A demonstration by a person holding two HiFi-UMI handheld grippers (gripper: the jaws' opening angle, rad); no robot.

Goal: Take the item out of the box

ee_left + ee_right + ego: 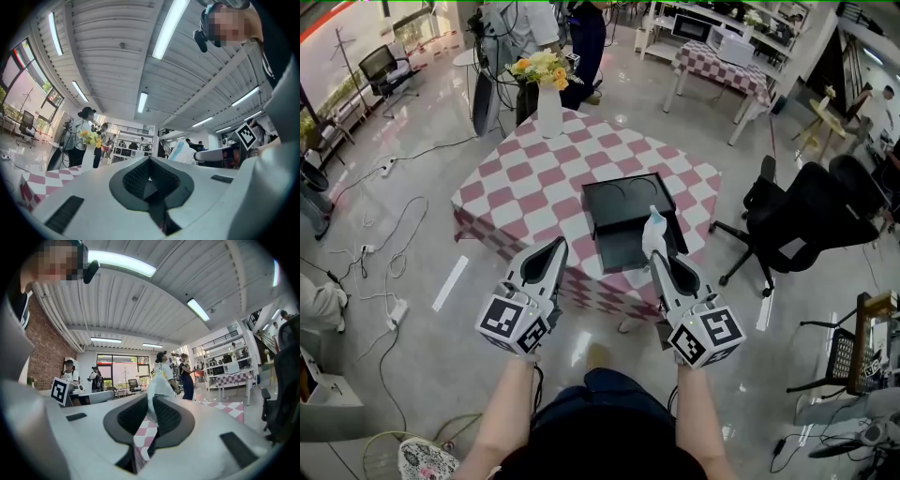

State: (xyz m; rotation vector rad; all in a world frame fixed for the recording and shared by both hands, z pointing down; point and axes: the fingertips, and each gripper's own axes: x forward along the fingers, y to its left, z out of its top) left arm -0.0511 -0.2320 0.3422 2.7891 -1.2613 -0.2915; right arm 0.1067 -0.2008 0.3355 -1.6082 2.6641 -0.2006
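Note:
The black box [619, 202] lies open on the pink-checked table [525, 187] below me. My right gripper [656, 253] is shut on a white and pale-blue packet [653, 228], which it holds up in the air above the box's near edge. In the right gripper view the packet [157, 383] stands up from between the pads [169, 417]. My left gripper [555, 247] is level with it to the left, shut with nothing in it. The left gripper view shows its jaws closed together [150, 164], with the packet [180, 151] off to the right.
A white vase of yellow flowers [548, 98] stands at the table's far edge. A black office chair [806, 220] is to the right. Cables [394, 244] trail over the floor on the left. People [581, 37] stand beyond the table, near another checked table [722, 66].

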